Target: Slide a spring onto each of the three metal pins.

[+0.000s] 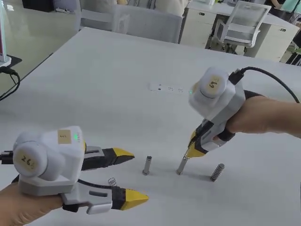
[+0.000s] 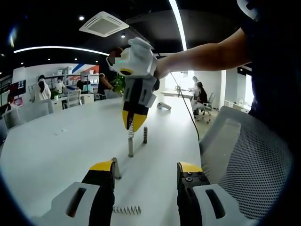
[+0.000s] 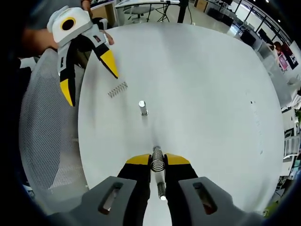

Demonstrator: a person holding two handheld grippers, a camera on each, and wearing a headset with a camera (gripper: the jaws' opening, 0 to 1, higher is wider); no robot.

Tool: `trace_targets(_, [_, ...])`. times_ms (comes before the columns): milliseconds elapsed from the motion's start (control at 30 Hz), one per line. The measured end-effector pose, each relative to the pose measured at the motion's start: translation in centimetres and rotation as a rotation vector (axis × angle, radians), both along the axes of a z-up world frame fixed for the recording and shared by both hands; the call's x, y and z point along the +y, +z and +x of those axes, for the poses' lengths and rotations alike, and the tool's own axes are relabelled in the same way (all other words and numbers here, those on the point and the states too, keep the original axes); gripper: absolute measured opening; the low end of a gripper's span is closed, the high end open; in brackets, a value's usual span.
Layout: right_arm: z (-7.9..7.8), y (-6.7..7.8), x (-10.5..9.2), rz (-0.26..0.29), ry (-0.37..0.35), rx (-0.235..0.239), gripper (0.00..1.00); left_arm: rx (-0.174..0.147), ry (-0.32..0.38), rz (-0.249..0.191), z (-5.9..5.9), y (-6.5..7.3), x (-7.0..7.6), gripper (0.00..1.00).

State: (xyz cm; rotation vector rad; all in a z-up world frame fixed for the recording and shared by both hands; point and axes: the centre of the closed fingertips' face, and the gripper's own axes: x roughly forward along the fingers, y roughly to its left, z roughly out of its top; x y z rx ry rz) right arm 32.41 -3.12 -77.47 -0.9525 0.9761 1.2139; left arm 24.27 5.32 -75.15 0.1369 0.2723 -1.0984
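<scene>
1 of 3 looks done, sprung pin (image 1: pixel 217 172) at 3 o'clock; right gripper (image 1: pixel 192 149) jaws clamped on a spring (image 3: pixel 159 162) atop middle pin (image 1: pixel 181 166); left gripper (image 1: pixel 138 175) jaws apart beside loose spring (image 1: pixel 112 181), 8 o'clock of bare pin (image 1: pixel 147 165).

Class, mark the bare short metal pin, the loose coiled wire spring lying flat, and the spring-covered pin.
bare short metal pin (image 1: pixel 147 165): head view, mid-shaft.
loose coiled wire spring (image 3: pixel 117 89): right gripper view, middle coils.
spring-covered pin (image 1: pixel 217 172): head view, middle of its spring.

White table (image 1: pixel 103 80) with pins (image 1: pixel 147 165), loose spring (image 1: pixel 112 181)
</scene>
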Motion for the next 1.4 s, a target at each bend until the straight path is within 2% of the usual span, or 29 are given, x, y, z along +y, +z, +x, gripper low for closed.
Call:
trace_targets(567, [0.2,-1.2,-0.1,-0.009,-0.010,0.025,0.08,0.006,0.005,0.003,-0.1,-0.3,0.2,0.47])
trace_targets(1100, [0.2,-3.1,0.2,-0.019,-0.012,0.045,0.08,0.011,0.002,-0.001,0.1,-0.2,-0.1,0.47])
trace_targets(1400, [0.1,-4.2,0.4,-0.025,-0.014,0.053,0.08,0.015,0.006,0.004,0.1,-0.3,0.3,0.47])
